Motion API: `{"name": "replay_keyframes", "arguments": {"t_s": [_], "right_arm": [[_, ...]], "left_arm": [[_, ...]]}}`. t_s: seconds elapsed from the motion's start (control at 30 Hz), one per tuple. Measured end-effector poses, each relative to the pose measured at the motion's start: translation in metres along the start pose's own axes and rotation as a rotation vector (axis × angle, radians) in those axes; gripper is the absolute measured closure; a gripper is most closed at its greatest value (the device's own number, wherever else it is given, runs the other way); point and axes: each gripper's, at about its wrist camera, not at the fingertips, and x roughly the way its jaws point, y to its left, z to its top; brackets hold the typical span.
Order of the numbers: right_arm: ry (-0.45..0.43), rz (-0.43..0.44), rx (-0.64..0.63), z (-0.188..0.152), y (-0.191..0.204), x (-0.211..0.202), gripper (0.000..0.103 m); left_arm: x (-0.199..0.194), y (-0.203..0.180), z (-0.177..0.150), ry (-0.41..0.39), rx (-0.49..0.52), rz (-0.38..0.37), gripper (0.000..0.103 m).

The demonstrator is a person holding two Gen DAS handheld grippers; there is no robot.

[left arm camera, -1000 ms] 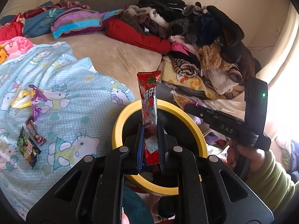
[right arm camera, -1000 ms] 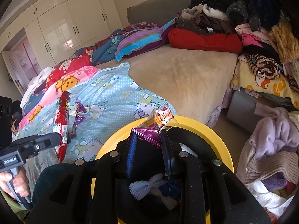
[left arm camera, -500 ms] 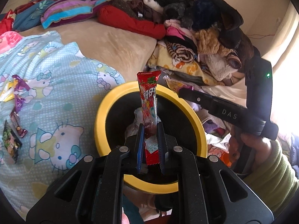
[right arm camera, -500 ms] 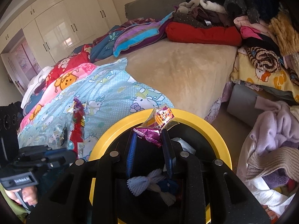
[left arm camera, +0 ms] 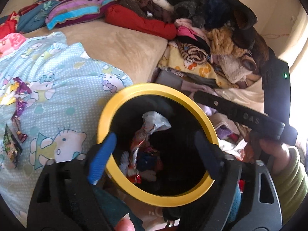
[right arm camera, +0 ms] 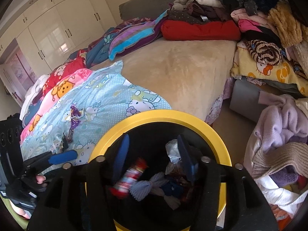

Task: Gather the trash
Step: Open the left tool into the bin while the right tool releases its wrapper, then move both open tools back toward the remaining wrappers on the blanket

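Observation:
A black bin with a yellow rim (left arm camera: 123,96) stands beside the bed and also shows in the right wrist view (right arm camera: 165,113). My left gripper (left arm camera: 154,144) is open and empty over the bin. The red wrapper (left arm camera: 136,150) lies inside among other trash. My right gripper (right arm camera: 152,154) is open and empty over the bin; a red wrapper (right arm camera: 132,173) blurs below it, inside the bin. Several wrappers (left arm camera: 17,104) lie on the blue Hello Kitty blanket (left arm camera: 57,88), also seen in the right wrist view (right arm camera: 74,115).
A heap of clothes (left arm camera: 211,28) rises at the back right of the bed. A lilac sweater pile (right arm camera: 279,127) lies on the floor right of the bin. White wardrobes (right arm camera: 48,28) stand at the far left. The beige bedspread (right arm camera: 177,71) lies behind the bin.
Both grippers have opened over the bin. The red wrapper left the left gripper and the purple and orange wrapper left the right one; both now lie in the bin.

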Motion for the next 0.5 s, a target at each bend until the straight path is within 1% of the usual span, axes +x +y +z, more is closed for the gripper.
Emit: {"name": "replay_keyframes", "arguments": {"t_s": [0.1,0.23,0.4,0.5], "right_arm": [[-0.006,-0.004,-0.001,0.000,0.002,0.000,0.037],[-0.023,-0.005,-0.003,0.000,0.008,-0.002,0.031],[-0.040,0.002,-0.013,0.002,0.021,-0.002,0.029],[-0.058,0.005,-0.026,0.003,0.029,-0.004,0.024]], "left_arm": [[-0.007,0.007,0.003,-0.023,-0.033,0.005,0.013],[-0.018,0.011,0.005,-0.056,-0.039,0.023,0.011],[-0.032,0.012,0.006,-0.101,-0.021,0.062,0.011],[-0.039,0.014,0.008,-0.119,-0.011,0.078,0.011]]}}
